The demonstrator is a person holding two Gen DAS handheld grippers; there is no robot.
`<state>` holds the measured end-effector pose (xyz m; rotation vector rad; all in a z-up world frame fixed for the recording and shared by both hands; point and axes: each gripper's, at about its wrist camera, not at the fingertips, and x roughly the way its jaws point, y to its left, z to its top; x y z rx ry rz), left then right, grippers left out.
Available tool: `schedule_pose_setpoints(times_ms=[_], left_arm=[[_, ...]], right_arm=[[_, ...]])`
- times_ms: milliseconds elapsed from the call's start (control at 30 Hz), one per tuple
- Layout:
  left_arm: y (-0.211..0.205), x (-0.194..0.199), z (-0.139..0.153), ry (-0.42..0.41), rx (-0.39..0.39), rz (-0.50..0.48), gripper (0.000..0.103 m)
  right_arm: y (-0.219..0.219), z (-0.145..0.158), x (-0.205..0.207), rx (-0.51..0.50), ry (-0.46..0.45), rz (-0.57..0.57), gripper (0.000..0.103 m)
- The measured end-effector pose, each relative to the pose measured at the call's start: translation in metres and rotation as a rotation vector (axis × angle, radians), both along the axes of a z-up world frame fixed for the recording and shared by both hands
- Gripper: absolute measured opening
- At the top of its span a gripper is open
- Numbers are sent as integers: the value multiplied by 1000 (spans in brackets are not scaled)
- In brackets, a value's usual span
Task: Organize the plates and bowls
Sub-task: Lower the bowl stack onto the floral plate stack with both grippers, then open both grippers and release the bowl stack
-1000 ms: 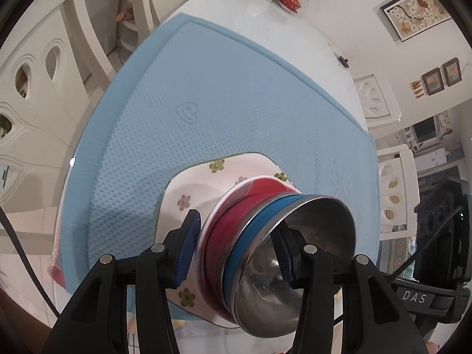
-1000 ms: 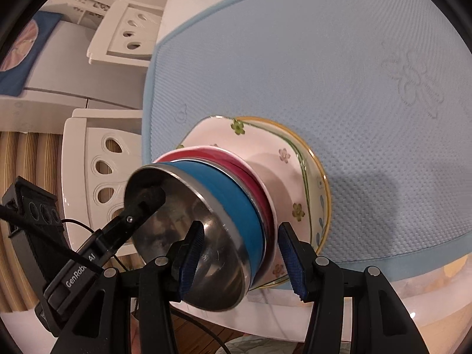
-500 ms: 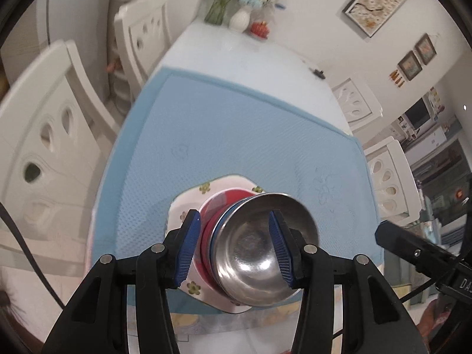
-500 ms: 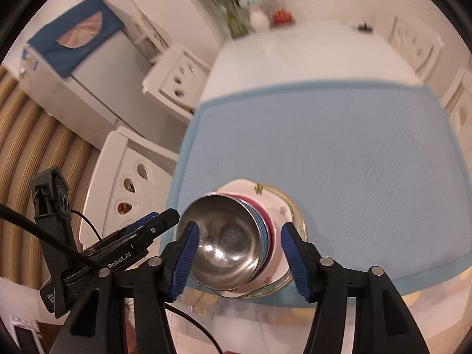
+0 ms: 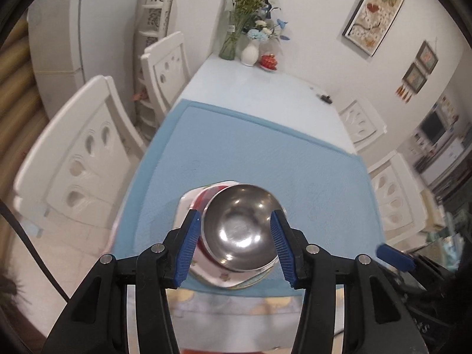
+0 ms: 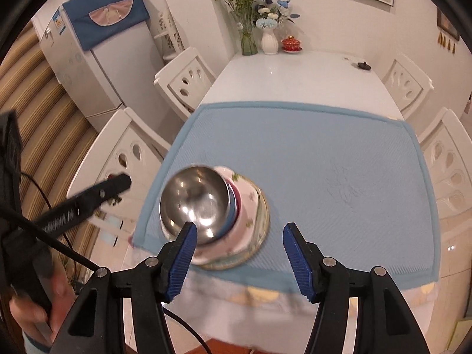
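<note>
A steel bowl (image 5: pixel 240 230) (image 6: pixel 194 197) tops a stack with a blue bowl (image 6: pixel 233 206), a red bowl (image 5: pixel 202 199) and a floral plate (image 5: pixel 206 271) (image 6: pixel 249 203). The stack rests on a yellow-rimmed glass plate (image 6: pixel 262 230) near the front edge of the blue mat (image 5: pixel 250 153) (image 6: pixel 324 162). My left gripper (image 5: pixel 234 215) hovers well above the stack, jaws opening, pads touching nothing. My right gripper (image 6: pixel 240 230) also hangs above it, jaws opening and empty, with the stack below its left finger. The left gripper (image 6: pixel 88 197) shows in the right wrist view, held by a hand (image 6: pixel 29 309).
White chairs (image 5: pixel 79 159) (image 6: pixel 448 171) line both sides of the white table (image 6: pixel 295 79). Vases with flowers (image 6: pixel 268 41) and a red lidded cup (image 6: pixel 291 42) stand at its far end, and a small black object (image 6: pixel 362 65) lies far right. A fridge (image 6: pixel 112 59) stands at the left.
Both grippers have risen and drawn back from the stack, which now looks smaller and stays on the mat. The right jaws stand wider apart.
</note>
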<state>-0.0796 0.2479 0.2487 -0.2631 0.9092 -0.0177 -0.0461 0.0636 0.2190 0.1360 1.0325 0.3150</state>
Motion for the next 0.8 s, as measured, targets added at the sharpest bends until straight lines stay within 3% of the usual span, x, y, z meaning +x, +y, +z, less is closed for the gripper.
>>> schedule_pose_setpoints(times_ms=[267, 367, 800], left_arm=[[-19, -16, 50, -78, 62, 109, 47], [-27, -26, 62, -112, 76, 140, 52], [-71, -50, 52, -83, 114, 79, 52]], right_arm=[[-19, 10, -40, 13, -16, 67, 59], [-26, 13, -52, 12, -28, 83, 61], [-60, -4, -83, 56, 42, 13, 66]])
